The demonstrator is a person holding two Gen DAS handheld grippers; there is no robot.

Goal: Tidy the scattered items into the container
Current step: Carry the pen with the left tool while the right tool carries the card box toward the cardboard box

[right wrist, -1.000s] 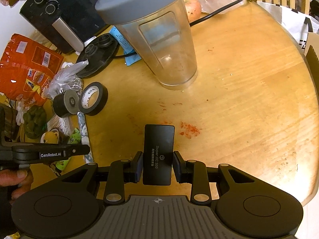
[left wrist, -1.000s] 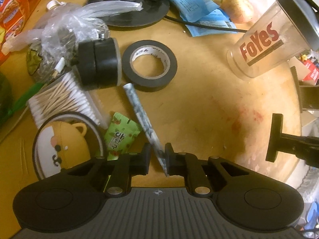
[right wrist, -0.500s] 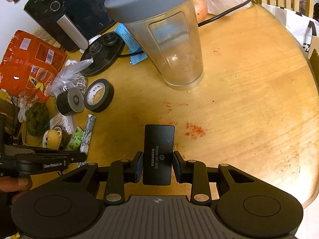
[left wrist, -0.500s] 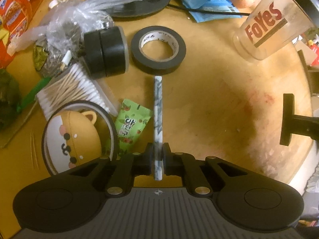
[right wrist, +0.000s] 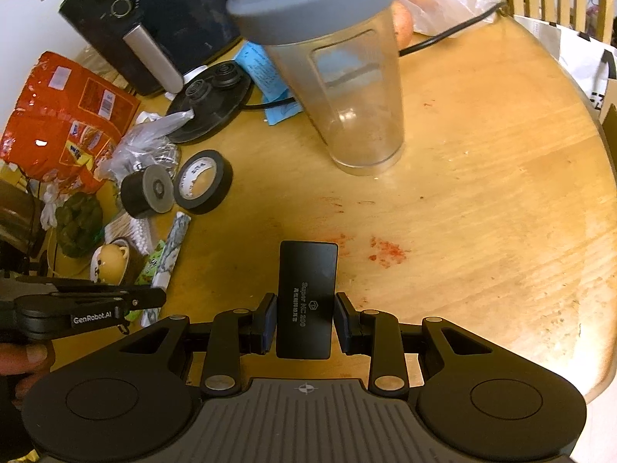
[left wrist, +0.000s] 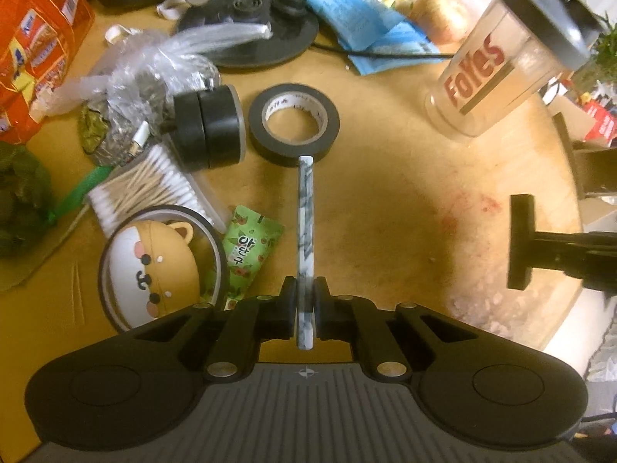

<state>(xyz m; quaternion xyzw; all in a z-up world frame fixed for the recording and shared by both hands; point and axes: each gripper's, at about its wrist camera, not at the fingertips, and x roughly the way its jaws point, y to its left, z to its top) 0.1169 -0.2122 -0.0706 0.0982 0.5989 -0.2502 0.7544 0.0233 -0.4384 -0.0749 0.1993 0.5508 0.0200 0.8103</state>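
My left gripper (left wrist: 305, 293) is shut on the near end of a grey-white marbled stick (left wrist: 305, 208), which points straight ahead, just above the wooden table (left wrist: 385, 200), with its far tip by a black tape roll (left wrist: 294, 123). From the right wrist view the same stick (right wrist: 171, 247) slants up out of the left gripper (right wrist: 154, 299). My right gripper (right wrist: 305, 308) is shut on a flat black rectangular device (right wrist: 306, 297), held over the table's middle. A clear shaker cup (right wrist: 358, 108) with a grey lid stands upright behind it.
Left of the stick lie a green sachet (left wrist: 246, 254), a bear-faced round case (left wrist: 154, 266), cotton swabs (left wrist: 146, 189), a black caster wheel (left wrist: 208, 127) and a crumpled plastic bag (left wrist: 146, 73). An orange snack bag (left wrist: 34, 50), a black round base (left wrist: 250, 34) and a black appliance (right wrist: 154, 19) crowd the back.
The stick lay slanted on the table with my left gripper on its near end; now it is lifted and points straight ahead. The right gripper and its black device stayed put.
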